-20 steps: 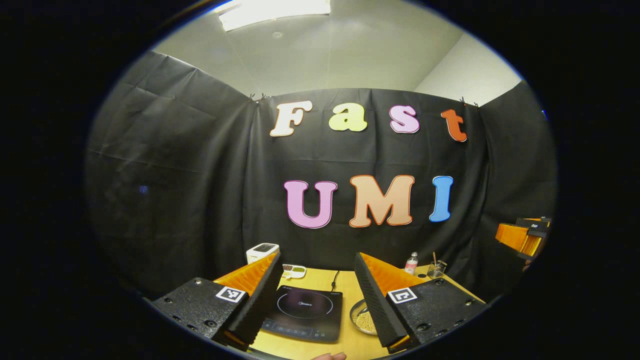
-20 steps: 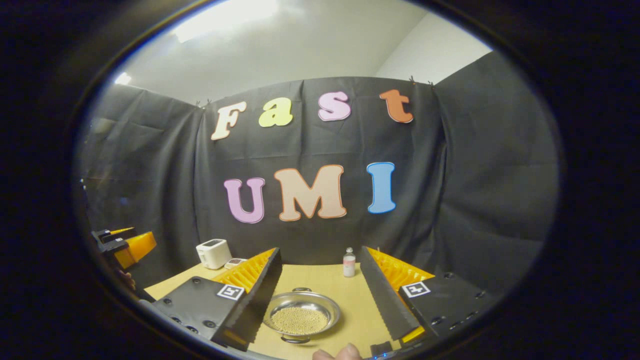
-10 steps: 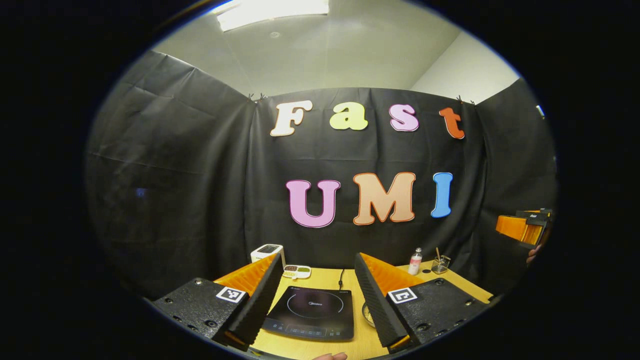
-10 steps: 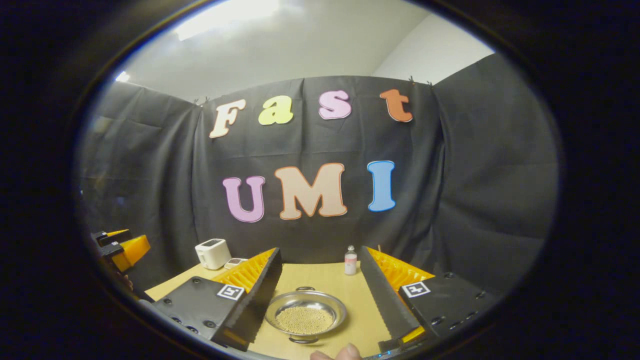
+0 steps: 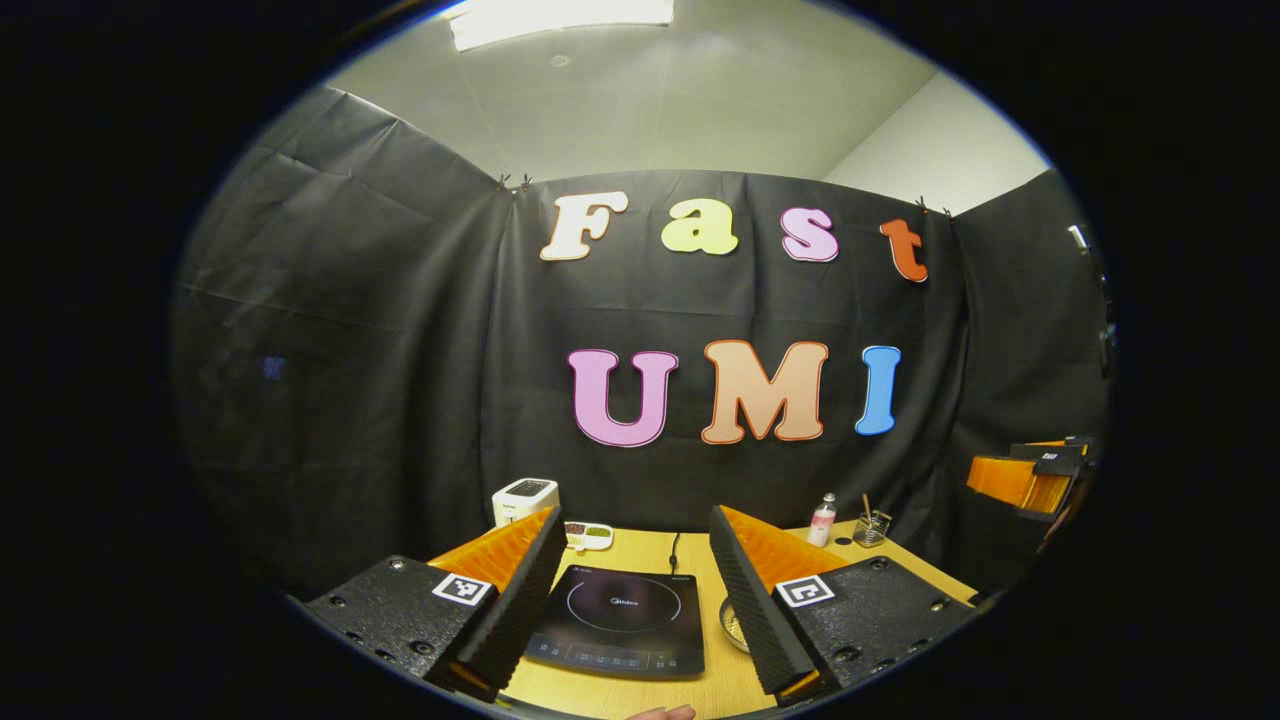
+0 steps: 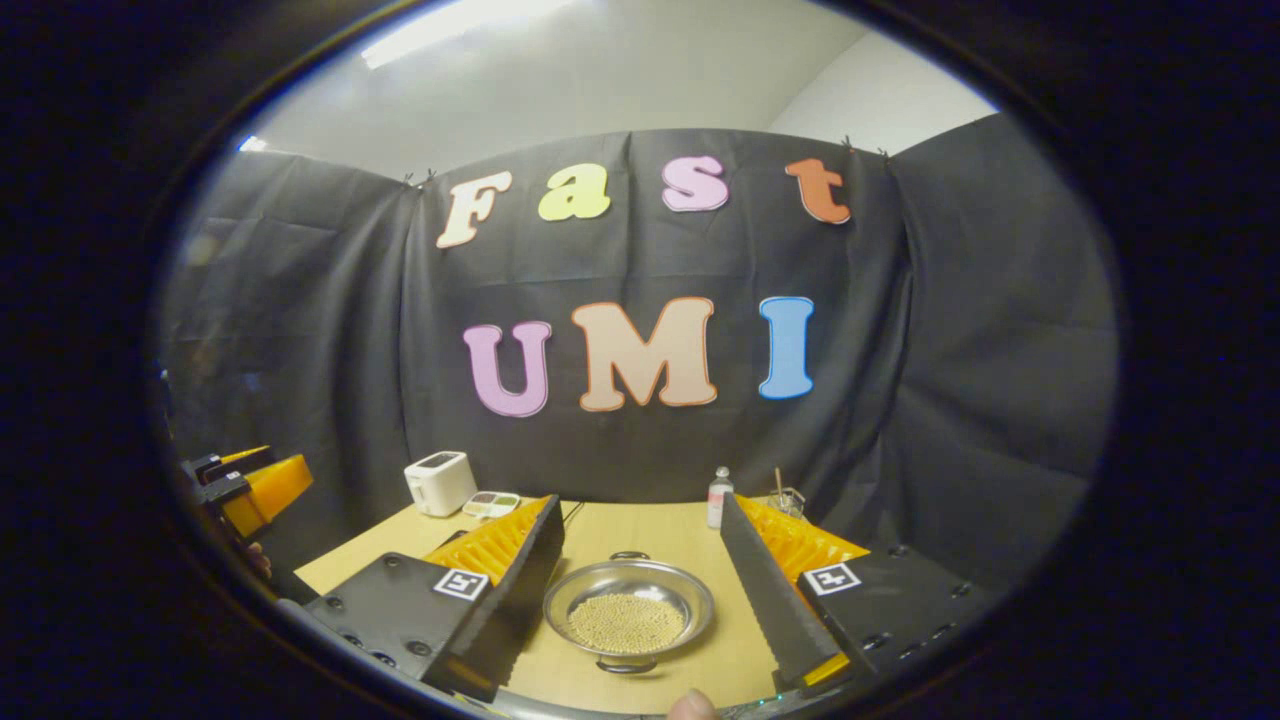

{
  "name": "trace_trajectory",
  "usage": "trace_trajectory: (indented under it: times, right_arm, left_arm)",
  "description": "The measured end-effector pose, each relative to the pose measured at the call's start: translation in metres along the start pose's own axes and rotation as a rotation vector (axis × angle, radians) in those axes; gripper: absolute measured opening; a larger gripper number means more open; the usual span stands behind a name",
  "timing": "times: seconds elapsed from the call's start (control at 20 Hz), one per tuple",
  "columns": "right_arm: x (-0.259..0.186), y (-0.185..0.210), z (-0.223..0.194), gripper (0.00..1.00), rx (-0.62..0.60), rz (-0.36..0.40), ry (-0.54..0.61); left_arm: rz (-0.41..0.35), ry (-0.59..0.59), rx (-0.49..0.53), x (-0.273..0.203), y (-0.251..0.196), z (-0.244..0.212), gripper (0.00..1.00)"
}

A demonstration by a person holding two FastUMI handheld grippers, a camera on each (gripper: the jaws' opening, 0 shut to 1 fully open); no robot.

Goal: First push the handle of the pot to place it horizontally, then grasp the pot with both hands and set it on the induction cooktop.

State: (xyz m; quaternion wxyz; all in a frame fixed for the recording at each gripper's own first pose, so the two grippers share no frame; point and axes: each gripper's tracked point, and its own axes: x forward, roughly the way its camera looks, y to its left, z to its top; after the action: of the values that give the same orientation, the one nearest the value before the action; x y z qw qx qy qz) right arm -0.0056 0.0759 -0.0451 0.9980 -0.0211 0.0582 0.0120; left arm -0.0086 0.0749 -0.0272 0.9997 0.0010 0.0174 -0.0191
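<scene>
A shallow steel pot (image 6: 628, 618) of small yellow beads rests on the wooden table, framed between the fingers of my right gripper (image 6: 640, 500), which is open and above it. Its two loop handles point toward and away from that camera. In the left gripper view the black induction cooktop (image 5: 620, 620) lies flat between the fingers of my open left gripper (image 5: 634, 513). A sliver of the pot (image 5: 732, 625) peeks out behind the right finger, just right of the cooktop. Each gripper also appears at the other view's edge: right gripper (image 5: 1020, 480), left gripper (image 6: 250, 485).
At the back of the table (image 6: 690, 530) stand a white toaster (image 5: 525, 498), a small divided dish (image 5: 588, 537), a small bottle (image 5: 822, 520) and a glass with a stick (image 5: 872, 527). The cooktop's cord runs back toward the wall.
The right gripper view has tipped, so the pot sits a little higher and more table shows. In the left gripper view the pot has slipped further behind the right finger. Both grippers stay open.
</scene>
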Motion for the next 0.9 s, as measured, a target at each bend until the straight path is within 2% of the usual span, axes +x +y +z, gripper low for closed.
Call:
trace_trajectory:
  times: [0.1, 0.15, 0.2, 0.35, 0.45, 0.5, 0.65, 0.75, 0.8, 0.85, 0.9]
  right_arm:
    - [0.006, 0.004, -0.013, 0.89, 0.006, 0.013, 0.038]
    - [0.009, 0.007, -0.019, 0.89, 0.014, 0.021, 0.056]
    - [0.015, 0.009, -0.026, 0.95, 0.019, 0.033, 0.079]
    - [0.032, 0.015, -0.057, 0.95, 0.033, 0.075, 0.168]
    - [0.045, 0.012, -0.074, 0.83, 0.042, 0.077, 0.214]
    - [0.052, 0.011, -0.084, 0.72, 0.05, 0.086, 0.238]
    - [0.07, 0.005, -0.107, 0.55, 0.023, 0.09, 0.304]
    - [0.083, 0.002, -0.124, 0.22, 0.018, 0.109, 0.354]
    - [0.09, 0.007, -0.133, 0.01, 0.049, 0.14, 0.385]
    - [0.094, 0.008, -0.141, 0.0, 0.078, 0.157, 0.425]
    - [0.098, 0.007, -0.154, 0.08, 0.112, 0.168, 0.47]
  left_arm:
    - [0.002, 0.014, -0.002, 0.003, 0.002, -0.005, 0.83]
    - [0.007, 0.02, -0.005, 0.006, 0.003, -0.007, 0.88]
    - [0.013, 0.021, -0.01, 0.008, 0.003, -0.007, 0.88]
    - [0.036, 0.064, -0.018, 0.016, 0.004, -0.02, 0.88]
    - [0.044, 0.082, -0.023, 0.023, 0.002, -0.024, 0.88]
    - [0.052, 0.09, -0.015, 0.027, 0.002, -0.028, 0.88]
    - [0.086, 0.12, -0.003, 0.037, -0.002, -0.035, 0.88]
    - [0.108, 0.138, -0.002, 0.043, -0.009, -0.037, 0.88]
    - [0.119, 0.137, 0.0, 0.049, -0.013, -0.035, 0.88]
    - [0.129, 0.139, 0.003, 0.052, -0.017, -0.033, 0.89]
    - [0.141, 0.148, 0.007, 0.055, -0.02, -0.036, 0.88]
